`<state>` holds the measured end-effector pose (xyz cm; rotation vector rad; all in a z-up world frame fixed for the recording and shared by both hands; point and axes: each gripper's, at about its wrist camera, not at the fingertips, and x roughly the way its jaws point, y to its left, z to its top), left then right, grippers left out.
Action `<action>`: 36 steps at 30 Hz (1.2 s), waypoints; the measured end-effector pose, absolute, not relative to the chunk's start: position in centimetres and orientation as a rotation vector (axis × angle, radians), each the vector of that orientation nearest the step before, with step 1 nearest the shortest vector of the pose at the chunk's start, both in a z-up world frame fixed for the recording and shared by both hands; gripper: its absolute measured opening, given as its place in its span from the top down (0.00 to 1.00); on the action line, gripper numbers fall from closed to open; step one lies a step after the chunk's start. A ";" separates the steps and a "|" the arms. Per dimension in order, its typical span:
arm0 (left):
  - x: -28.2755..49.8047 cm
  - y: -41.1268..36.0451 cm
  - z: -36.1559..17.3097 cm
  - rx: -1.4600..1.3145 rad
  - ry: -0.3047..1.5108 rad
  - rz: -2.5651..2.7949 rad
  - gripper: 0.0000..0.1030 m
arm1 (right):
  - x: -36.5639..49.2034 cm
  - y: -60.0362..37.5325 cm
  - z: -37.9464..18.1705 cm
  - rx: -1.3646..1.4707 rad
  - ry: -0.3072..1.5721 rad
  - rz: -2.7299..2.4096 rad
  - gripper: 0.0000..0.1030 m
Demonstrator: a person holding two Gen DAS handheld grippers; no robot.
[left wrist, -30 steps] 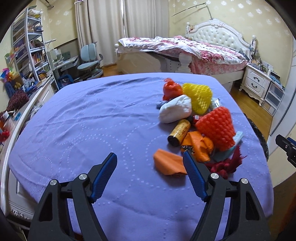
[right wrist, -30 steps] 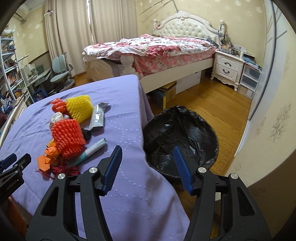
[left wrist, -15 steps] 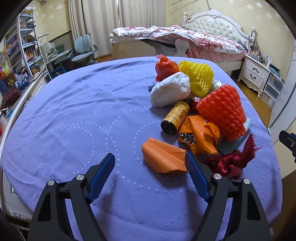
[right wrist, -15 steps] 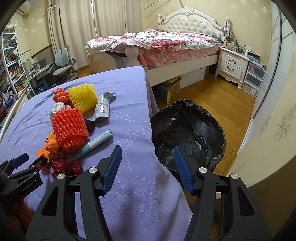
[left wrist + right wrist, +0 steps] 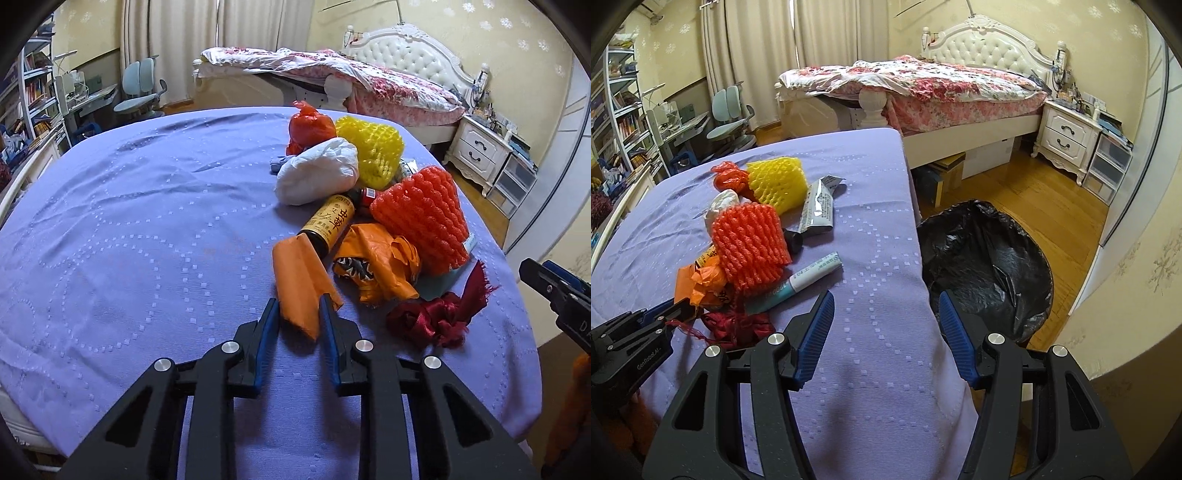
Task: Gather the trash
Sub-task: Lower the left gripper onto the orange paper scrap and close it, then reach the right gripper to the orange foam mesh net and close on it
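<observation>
A heap of trash lies on the purple tablecloth (image 5: 147,221). It holds a red foam net (image 5: 421,218), a yellow foam net (image 5: 373,147), a white bag (image 5: 317,175), a brown bottle (image 5: 328,221), a crumpled orange bag (image 5: 376,266) and a dark red ribbon (image 5: 436,317). My left gripper (image 5: 299,301) is shut on the near end of a flat orange wrapper (image 5: 295,269) at the front of the heap. My right gripper (image 5: 886,295) stands open and empty over the table's right edge, beside the bin with the black bag (image 5: 990,258).
Two tubes (image 5: 798,284) (image 5: 820,206) lie right of the heap. The bin stands on the wood floor just off the table's corner. Behind are a bed (image 5: 923,85), a nightstand (image 5: 1067,136), and a desk with chairs and shelves at far left.
The left gripper dipped toward the heap and its jaws closed from wide open onto the orange wrapper. The right gripper kept its place and stayed open.
</observation>
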<state>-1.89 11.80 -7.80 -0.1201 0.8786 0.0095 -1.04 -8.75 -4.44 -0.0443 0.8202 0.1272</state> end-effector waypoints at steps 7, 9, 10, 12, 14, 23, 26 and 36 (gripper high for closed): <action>-2.3 13.1 -7.4 -0.132 0.864 0.022 0.77 | -0.9 -8.0 -4.5 -0.057 0.821 0.139 0.44; -2.4 13.6 -7.3 -0.139 0.862 0.029 0.77 | -0.9 -7.7 -4.5 -0.061 0.823 0.143 0.44; -2.4 13.8 -7.2 -0.140 0.860 0.032 0.77 | -0.9 -7.7 -4.5 -0.062 0.822 0.144 0.44; -2.6 14.2 -6.9 -0.142 0.851 0.038 0.77 | -0.8 -7.4 -4.4 -0.064 0.818 0.149 0.44; -2.7 14.4 -6.6 -0.139 0.842 0.044 0.77 | -0.8 -7.0 -4.3 -0.063 0.812 0.159 0.44; -2.8 16.6 -5.3 -0.122 0.795 0.104 0.77 | 0.3 -3.9 -3.0 -0.060 0.790 0.250 0.44; -2.7 17.2 -5.1 -0.120 0.787 0.119 0.77 | 1.0 -2.1 -3.0 -0.075 0.786 0.290 0.39; -2.4 18.5 -5.3 -0.132 0.781 0.142 0.77 | 3.2 0.1 -4.7 -0.070 0.839 0.353 0.52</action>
